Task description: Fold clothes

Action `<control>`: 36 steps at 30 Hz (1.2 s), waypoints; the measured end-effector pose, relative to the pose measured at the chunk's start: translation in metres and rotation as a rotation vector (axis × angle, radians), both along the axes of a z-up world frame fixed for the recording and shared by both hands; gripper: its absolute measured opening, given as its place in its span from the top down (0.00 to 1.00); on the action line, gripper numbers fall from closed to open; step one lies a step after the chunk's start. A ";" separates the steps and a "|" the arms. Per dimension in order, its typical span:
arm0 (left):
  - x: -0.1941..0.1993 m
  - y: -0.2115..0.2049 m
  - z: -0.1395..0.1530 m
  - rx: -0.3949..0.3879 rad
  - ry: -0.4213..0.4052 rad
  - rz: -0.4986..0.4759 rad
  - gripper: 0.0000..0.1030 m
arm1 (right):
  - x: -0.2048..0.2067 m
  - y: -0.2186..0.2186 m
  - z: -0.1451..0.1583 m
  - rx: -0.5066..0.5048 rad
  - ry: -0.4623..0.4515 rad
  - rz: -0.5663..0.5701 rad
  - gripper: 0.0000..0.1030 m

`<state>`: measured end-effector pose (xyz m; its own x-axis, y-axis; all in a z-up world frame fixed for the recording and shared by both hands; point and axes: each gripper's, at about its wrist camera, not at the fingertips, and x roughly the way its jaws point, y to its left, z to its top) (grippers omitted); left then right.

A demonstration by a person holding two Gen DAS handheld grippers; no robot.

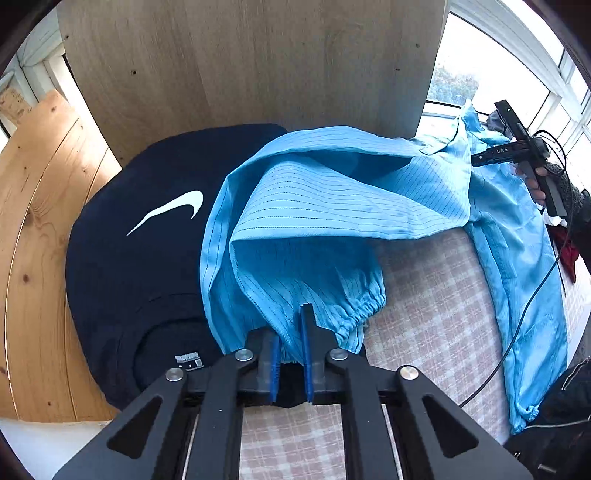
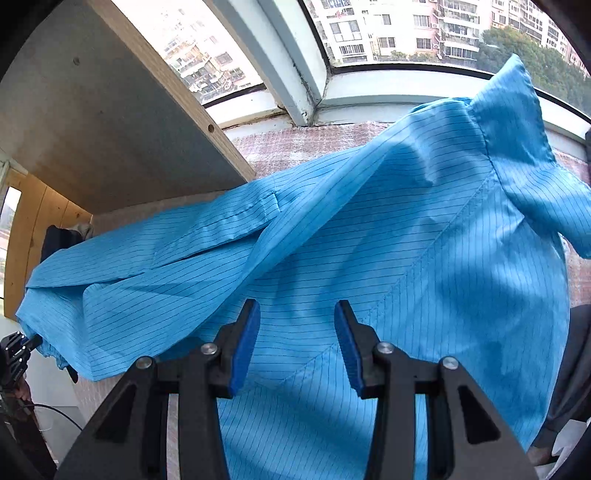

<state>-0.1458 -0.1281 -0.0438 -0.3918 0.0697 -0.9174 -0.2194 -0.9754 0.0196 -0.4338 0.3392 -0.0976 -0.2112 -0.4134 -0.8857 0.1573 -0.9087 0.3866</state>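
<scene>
Nearest in the left wrist view, we find the left gripper (image 1: 291, 343) with its blue-padded fingers (image 1: 307, 350) drawn close and pinching the elastic cuff (image 1: 354, 310) of the blue jacket (image 1: 332, 206). The sleeve rises from that cuff and is draped partly over a dark navy garment (image 1: 147, 258) bearing a white swoosh mark, which lies flat to the left on the checked pink cloth (image 1: 424, 302) covering the work surface. The jacket body extends to the right across that cloth, its far sleeve running down the right side.

Farther right in the same view, we see the right gripper (image 1: 480, 157), held by a hand (image 1: 535, 184) in a knitted sleeve, at the jacket's upper edge; whether it touches the fabric we cannot tell.

In the right wrist view, the right gripper (image 2: 297, 332) has its fingers spread apart, with striped jacket fabric (image 2: 369, 240) showing between and beyond them; nothing is clamped. The collar (image 2: 517, 122) stands up at upper right.

Beyond the clothing, we note a wooden panel (image 1: 240, 62) upright behind the surface, pine boards (image 1: 37, 221) to the left, and a window (image 2: 369, 33) overlooking apartment buildings.
</scene>
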 end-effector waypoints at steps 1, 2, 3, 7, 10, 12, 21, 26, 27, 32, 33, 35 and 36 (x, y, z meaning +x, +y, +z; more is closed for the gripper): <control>-0.002 0.000 0.002 -0.003 0.001 -0.001 0.95 | 0.002 0.005 0.001 -0.017 -0.004 -0.008 0.60; -0.004 0.001 0.004 -0.006 0.001 -0.002 0.95 | 0.003 0.009 0.002 -0.030 -0.003 -0.015 0.60; -0.005 0.001 0.005 -0.024 0.002 0.000 0.95 | 0.001 0.009 0.005 -0.034 0.007 -0.019 0.60; -0.006 0.001 0.010 -0.104 -0.010 -0.005 0.90 | -0.006 0.011 0.016 -0.047 0.050 -0.033 0.60; -0.002 0.002 0.015 -0.166 -0.014 -0.014 0.84 | -0.012 0.012 0.024 -0.057 0.082 -0.044 0.60; 0.004 0.005 0.025 -0.213 0.003 -0.022 0.82 | -0.016 0.012 0.030 -0.064 0.103 -0.051 0.61; -0.003 0.068 0.045 -0.263 0.075 -0.188 0.60 | -0.042 0.006 0.035 -0.115 0.084 -0.073 0.61; -0.018 0.109 0.031 -0.247 0.071 -0.298 0.59 | -0.058 -0.016 0.036 -0.138 0.066 -0.072 0.61; -0.021 0.117 0.028 -0.244 0.070 -0.320 0.59 | -0.062 -0.022 0.034 -0.146 0.052 -0.061 0.61; -0.029 0.125 -0.004 -0.253 0.028 -0.346 0.59 | -0.077 -0.026 0.005 -0.018 -0.078 -0.130 0.61; -0.032 0.126 -0.008 -0.273 0.032 -0.346 0.59 | -0.079 -0.023 -0.001 -0.022 -0.097 -0.148 0.61; -0.040 0.128 -0.013 -0.325 0.052 -0.359 0.59 | -0.082 -0.019 -0.011 -0.043 -0.138 -0.181 0.61; -0.046 0.130 -0.016 -0.369 0.065 -0.368 0.59 | -0.084 -0.018 -0.014 -0.063 -0.152 -0.194 0.61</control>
<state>-0.1919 0.0016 -0.0598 -0.4594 -0.1098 -0.8814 -0.5335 -0.7593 0.3726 -0.5178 0.3216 -0.1119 -0.1587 -0.4339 -0.8869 -0.0816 -0.8895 0.4497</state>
